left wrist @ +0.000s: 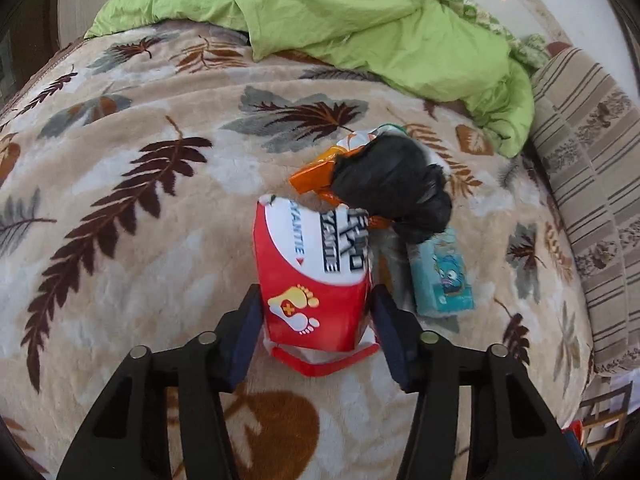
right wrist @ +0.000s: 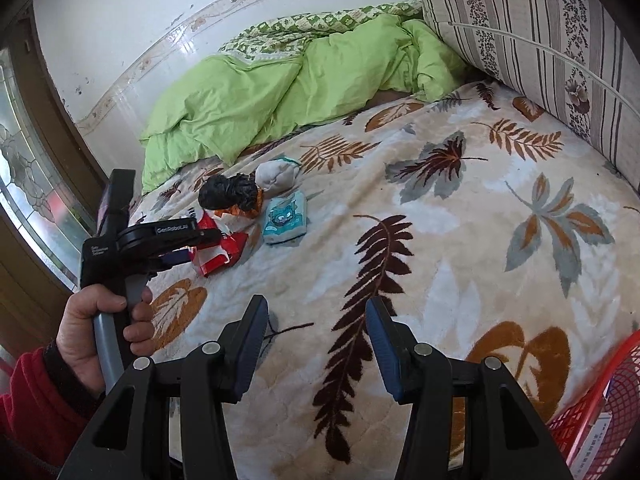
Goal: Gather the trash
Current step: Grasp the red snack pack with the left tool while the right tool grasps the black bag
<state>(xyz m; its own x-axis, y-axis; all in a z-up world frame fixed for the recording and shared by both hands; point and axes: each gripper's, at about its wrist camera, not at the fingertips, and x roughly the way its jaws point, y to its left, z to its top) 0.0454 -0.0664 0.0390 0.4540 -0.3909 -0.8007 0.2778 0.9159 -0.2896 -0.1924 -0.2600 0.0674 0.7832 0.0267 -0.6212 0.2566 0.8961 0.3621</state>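
Observation:
A red and white cardboard box [left wrist: 312, 288] with a footprint logo lies on the leaf-patterned blanket [left wrist: 140, 240]. My left gripper [left wrist: 316, 300] is shut on it, a pad against each side. Behind the box lie a crumpled black bag [left wrist: 392, 188], an orange wrapper [left wrist: 316, 178] and a teal tissue pack [left wrist: 442, 276]. The right wrist view shows the same pile: box [right wrist: 218, 254], black bag [right wrist: 228, 194], tissue pack [right wrist: 286, 216], a white wad [right wrist: 276, 176], and the left gripper [right wrist: 196, 247] on the box. My right gripper [right wrist: 316, 312] hovers open over the blanket, holding nothing.
A green duvet [right wrist: 260, 92] is bunched along the far wall. A striped cushion [right wrist: 540, 40] stands at the right side of the bed. A red mesh basket [right wrist: 600, 400] sits at the lower right. A person's hand [right wrist: 100, 320] in a red sleeve holds the left gripper.

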